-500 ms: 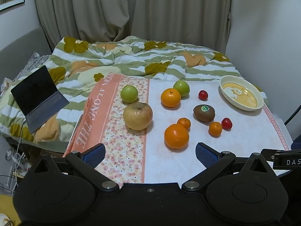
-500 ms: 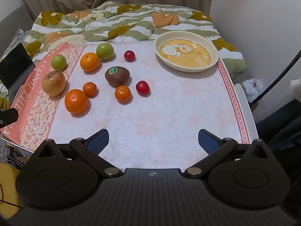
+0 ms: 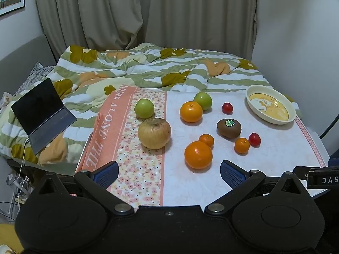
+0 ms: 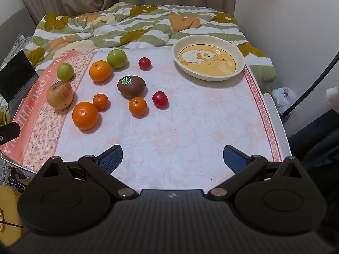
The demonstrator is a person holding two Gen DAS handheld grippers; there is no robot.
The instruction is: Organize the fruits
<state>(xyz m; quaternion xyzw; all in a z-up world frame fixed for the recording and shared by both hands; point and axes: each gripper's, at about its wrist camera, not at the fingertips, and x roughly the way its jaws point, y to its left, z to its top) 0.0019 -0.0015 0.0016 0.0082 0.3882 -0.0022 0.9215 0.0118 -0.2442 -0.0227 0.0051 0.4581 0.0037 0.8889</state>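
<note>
Several fruits lie on the table: a big yellow apple (image 3: 154, 133), two green apples, two big oranges, the nearer one (image 3: 198, 155), two small mandarins, a kiwi (image 3: 228, 128) with a green sticker, and two red plums. A cream plate (image 3: 270, 104) with a yellow bear picture stands empty at the back right; it also shows in the right wrist view (image 4: 208, 57). My left gripper (image 3: 169, 174) is open and empty above the near edge, in front of the near orange. My right gripper (image 4: 172, 158) is open and empty over the bare cloth, right of the fruits.
A pink and white tablecloth (image 4: 190, 127) covers the table. A bed with a flowered quilt (image 3: 148, 67) lies behind it. An open laptop (image 3: 42, 114) sits on the bed at the left. A wall stands at the right, with a black cable (image 4: 313, 80).
Both views have barely shifted. No fruit has moved, and both grippers stay open.
</note>
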